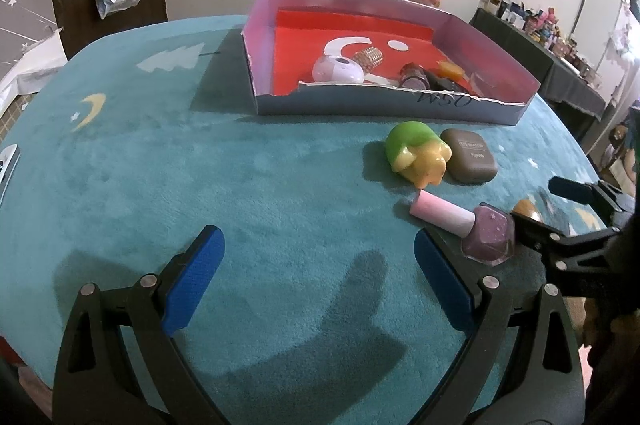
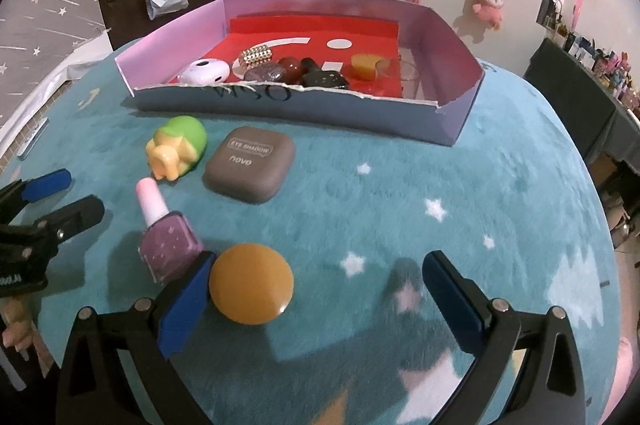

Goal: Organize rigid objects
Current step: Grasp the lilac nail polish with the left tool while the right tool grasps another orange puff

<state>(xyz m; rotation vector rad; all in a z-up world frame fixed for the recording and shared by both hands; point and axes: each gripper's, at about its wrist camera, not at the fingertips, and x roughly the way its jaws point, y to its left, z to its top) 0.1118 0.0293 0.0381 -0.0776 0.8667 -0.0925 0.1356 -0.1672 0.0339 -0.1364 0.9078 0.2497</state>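
On the teal rug lie a purple nail polish bottle (image 2: pixel 168 237) with a pink cap, an orange round disc (image 2: pixel 251 283), a brown eye shadow case (image 2: pixel 250 169) and a green-and-yellow toy (image 2: pixel 178 149). My right gripper (image 2: pixel 318 265) is open, with the disc between its fingers against the left pad. My left gripper (image 1: pixel 318 245) is open over bare rug with nothing in it. The nail polish bottle (image 1: pixel 480 229) lies just outside its right finger. In the left wrist view the toy (image 1: pixel 416 153) and case (image 1: pixel 470 155) lie farther ahead, and the right gripper (image 1: pixel 536 203) partly hides the disc.
A shallow cardboard box (image 2: pixel 296 109) with a red floor stands at the back of the rug. It holds a white round device (image 2: pixel 204 71), a gold bead ring, dark bottles, an orange piece and a clear glass. My left gripper (image 2: pixel 84 192) shows at the left edge.
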